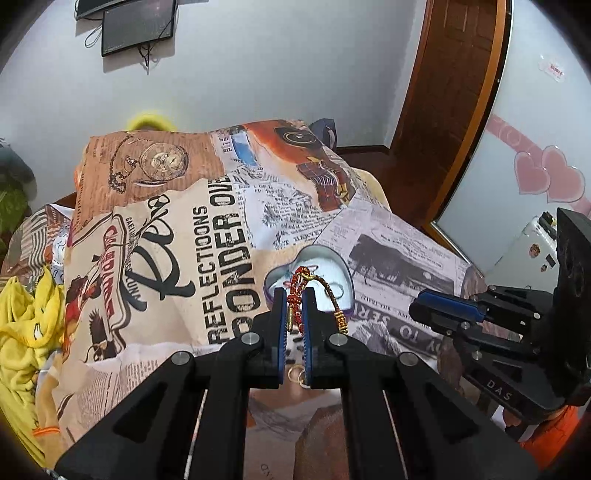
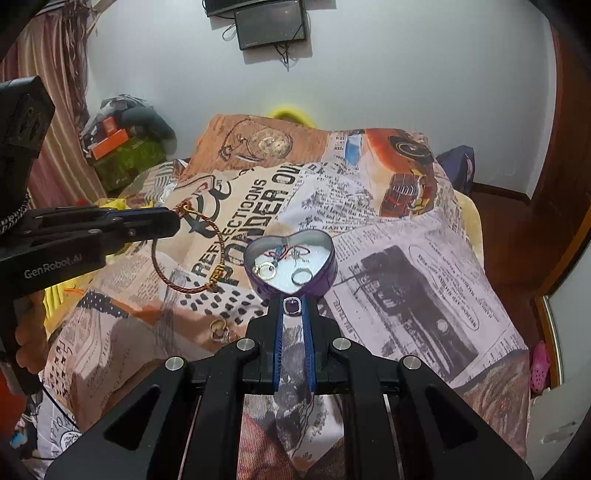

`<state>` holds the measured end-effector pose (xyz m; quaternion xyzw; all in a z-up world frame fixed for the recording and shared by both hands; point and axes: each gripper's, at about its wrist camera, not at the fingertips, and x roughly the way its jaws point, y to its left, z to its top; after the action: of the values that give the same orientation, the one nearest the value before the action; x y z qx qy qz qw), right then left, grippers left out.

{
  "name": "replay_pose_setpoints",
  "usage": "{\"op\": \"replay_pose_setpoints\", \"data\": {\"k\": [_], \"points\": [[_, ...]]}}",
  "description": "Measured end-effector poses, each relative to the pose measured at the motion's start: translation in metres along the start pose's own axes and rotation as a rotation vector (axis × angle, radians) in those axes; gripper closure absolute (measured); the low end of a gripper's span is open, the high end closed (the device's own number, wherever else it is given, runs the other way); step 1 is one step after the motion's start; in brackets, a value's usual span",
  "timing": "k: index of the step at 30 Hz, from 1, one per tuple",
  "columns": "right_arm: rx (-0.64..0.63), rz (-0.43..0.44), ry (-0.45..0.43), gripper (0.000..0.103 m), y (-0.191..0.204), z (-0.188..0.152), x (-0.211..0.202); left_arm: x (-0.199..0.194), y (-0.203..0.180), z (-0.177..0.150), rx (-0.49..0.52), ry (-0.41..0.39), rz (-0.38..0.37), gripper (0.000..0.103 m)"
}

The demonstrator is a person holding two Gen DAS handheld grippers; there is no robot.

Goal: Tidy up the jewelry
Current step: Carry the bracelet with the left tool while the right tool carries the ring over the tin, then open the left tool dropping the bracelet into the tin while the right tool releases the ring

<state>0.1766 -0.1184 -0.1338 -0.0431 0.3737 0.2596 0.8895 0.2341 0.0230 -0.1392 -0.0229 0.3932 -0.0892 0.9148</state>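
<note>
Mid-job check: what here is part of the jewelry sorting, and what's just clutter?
Job:
left gripper holding red cord bracelet
right gripper holding purple-stone ring
heart tin
gold rings on the blanket

Clutter:
yellow cloth
wall screens
pink shoe

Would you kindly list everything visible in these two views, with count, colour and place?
Tin: one, purple, heart-shaped, open on the bedspread.
Rings in tin: two, one gold, one silver; a small blue-and-red piece lies behind them.
Cord bracelet: one, red with gold beads, hanging from the left gripper.
Purple-stone ring: one, silver, pinched at the right gripper's tips.
Loose rings: a few, gold, on the bedspread left of the tin.
Bedspread: one, newspaper print.
Screen: one, black, on the wall.
Left gripper: black with blue pads, shut on the bracelet.
Right gripper: same, shut on the ring.
</note>
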Motion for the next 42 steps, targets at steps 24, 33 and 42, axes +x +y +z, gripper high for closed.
{"op": "replay_pose_setpoints", "data": {"k": [24,33,42], "points": [[0.01,0.008,-0.031,0.094,-0.014,0.031,0.029,0.064,0.008,0.019,-0.032,0.029,-0.025,0.097],[0.033,0.026,-0.011,0.094,-0.021,0.042,0.051,0.094,0.01,0.016,-0.043,0.079,-0.033,0.097],[0.006,0.032,0.066,0.094,-0.014,0.038,0.08,0.109,0.018,0.01,-0.055,0.108,-0.03,0.097]]}}
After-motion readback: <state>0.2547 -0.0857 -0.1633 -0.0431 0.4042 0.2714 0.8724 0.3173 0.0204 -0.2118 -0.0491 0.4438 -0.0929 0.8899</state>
